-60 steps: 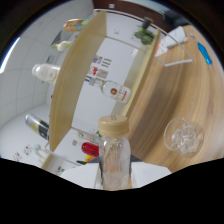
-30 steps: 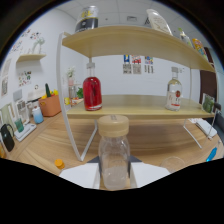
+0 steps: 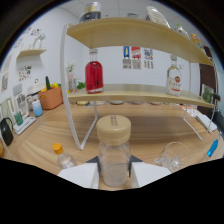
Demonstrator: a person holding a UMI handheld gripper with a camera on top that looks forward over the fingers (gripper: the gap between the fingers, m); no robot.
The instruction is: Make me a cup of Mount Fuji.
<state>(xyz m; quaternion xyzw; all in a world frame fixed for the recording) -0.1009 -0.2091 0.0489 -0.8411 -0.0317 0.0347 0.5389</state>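
So the view has swung a lot in the last second: a moment back I had the gripper (image 3: 114, 172) rolled way over and the shelf (image 3: 135, 92) ran sideways, and now everything sits level and a bit closer than half a second ago. The jar (image 3: 114, 155) rode along through all of that without shifting between the fingers, so I read the grip as solid.

Right now both fingers (image 3: 80, 176) press on the jar's clear sides, pinching it low on the body. It stands upright with its tan lid (image 3: 113, 130) still on (looks empty or nearly so, hard to say through the glass). My hand holds the gripper level, pointing straight at the shelf, just above the wooden table (image 3: 150, 132).

What that means for the drink: I'd say I'm still in the carrying stage, bringing the jar over to the work spot. The glass (image 3: 172, 156) sits just to the side of the fingers on the table, and that's my guess for where things get poured. The red bottle (image 3: 93, 75) and the clear bottle (image 3: 173, 77) are on the shelf beyond, well apart from each other, untouched. A small bottle with an orange cap (image 3: 59, 149) stands near the other finger. Lid has to come off before anything else.
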